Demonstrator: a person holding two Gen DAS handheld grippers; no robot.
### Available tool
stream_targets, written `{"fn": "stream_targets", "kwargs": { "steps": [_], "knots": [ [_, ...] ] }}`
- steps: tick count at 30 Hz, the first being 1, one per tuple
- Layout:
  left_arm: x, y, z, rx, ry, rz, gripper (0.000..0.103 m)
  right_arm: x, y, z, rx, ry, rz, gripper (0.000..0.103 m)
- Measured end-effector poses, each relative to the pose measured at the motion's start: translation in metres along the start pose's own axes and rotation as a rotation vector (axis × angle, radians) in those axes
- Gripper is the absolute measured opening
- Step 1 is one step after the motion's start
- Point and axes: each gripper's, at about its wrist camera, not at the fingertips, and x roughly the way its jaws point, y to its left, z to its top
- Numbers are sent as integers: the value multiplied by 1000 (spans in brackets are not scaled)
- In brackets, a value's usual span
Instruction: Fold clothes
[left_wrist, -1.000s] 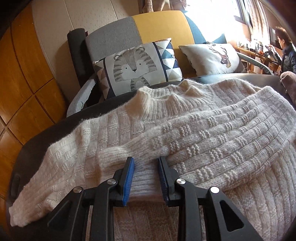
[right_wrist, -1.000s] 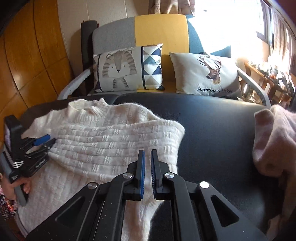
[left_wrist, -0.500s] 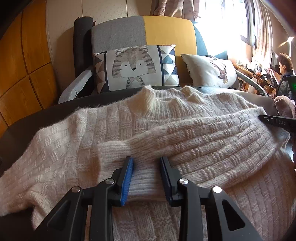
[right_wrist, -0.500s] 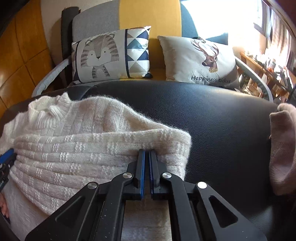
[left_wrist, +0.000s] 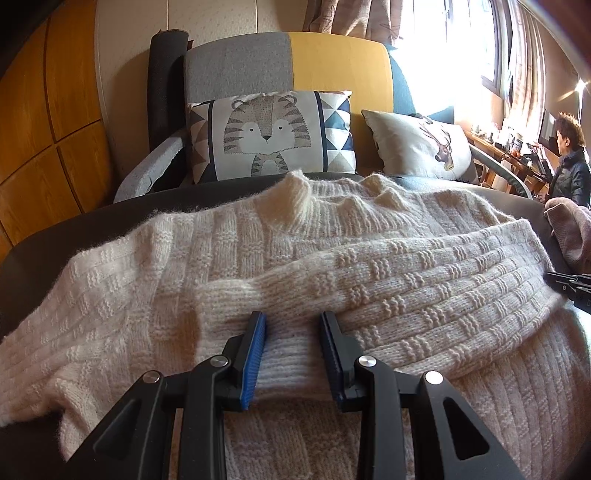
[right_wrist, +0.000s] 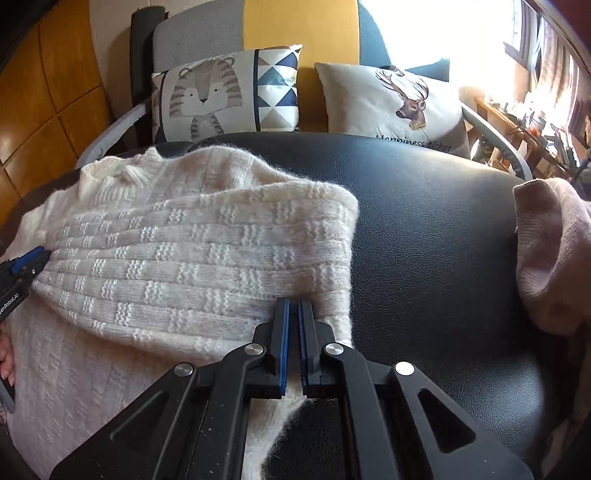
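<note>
Cream cable-knit sweater spread on the black leather seat, one sleeve folded across its body.

My left gripper (left_wrist: 291, 332) stands released, its fingers straddling the cuff of the cream knit sweater (left_wrist: 369, 266). My right gripper (right_wrist: 293, 317) is pressed almost closed at the sweater's folded right edge (right_wrist: 332, 258), on the black leather seat (right_wrist: 436, 236); I cannot tell whether it pinches fabric.

deer pillow (right_wrist: 391, 107): "Happiness ticket", first word part hidden, under the stag's head | left gripper (right_wrist: 22, 271): small white lettering, too blurred to read
</note>
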Motion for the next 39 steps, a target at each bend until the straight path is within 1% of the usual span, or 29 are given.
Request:
{"fn": "stream_targets", "kwargs": {
  "steps": [1, 3, 4, 5, 8, 13, 17, 19, 21, 24, 26, 28, 30, 32, 36, 38, 39],
  "knots": [
    [0, 0, 0, 0, 0, 0, 32, -4, 6, 3, 2, 3, -7, 7],
    [-1, -1, 0, 3, 2, 5, 32, -15, 22, 4, 12, -28, 35, 7],
    [-1, -2, 0, 7, 4, 9, 32, -20, 34, 2, -1, -42, 69, 7],
    [-1, -3, 1, 12, 6, 14, 32, -22, 47, -1, -28, -47, 84, 7],
    [-2, -5, 2, 20, 14, 20, 32, -17, 80, -8, -99, -35, 92, 7],
    [-12, 8, 1, -17, 35, -26, 32, -5, 90, -16, -81, -27, 66, 7],
    [-35, 30, -8, -96, 39, -20, 32, -5, 88, -17, -97, -27, 64, 7],
    [-49, 46, -17, -139, 26, -1, 32, -6, 89, -13, -98, 1, 53, 7],
    [-57, 59, -29, -158, 43, 22, 32, -13, 94, -10, -79, 16, 43, 7],
    [-68, 78, -46, -174, 69, 46, 32, -30, 117, -18, -98, 2, 118, 7],
    [-72, 84, -57, -192, 76, 43, 32, -36, 137, -25, -134, -4, 160, 7],
    [-77, 91, -68, -211, 82, 41, 32, -34, 156, -32, -146, 9, 202, 7],
    [-81, 97, -78, -229, 89, 39, 32, -28, 171, -37, -141, 41, 242, 7],
    [-86, 103, -85, -247, 85, 30, 32, -22, 180, -40, -139, 65, 241, 8],
    [-96, 109, -90, -254, 69, 9, 32, -23, 182, -43, -107, 55, 234, 9],
    [-104, 116, -91, -259, 48, 6, 32, -23, 180, -47, -93, 34, 238, 10],
    [-109, 122, -91, -270, 33, 20, 32, -24, 179, -50, -95, 13, 237, 10]
  ]
}}
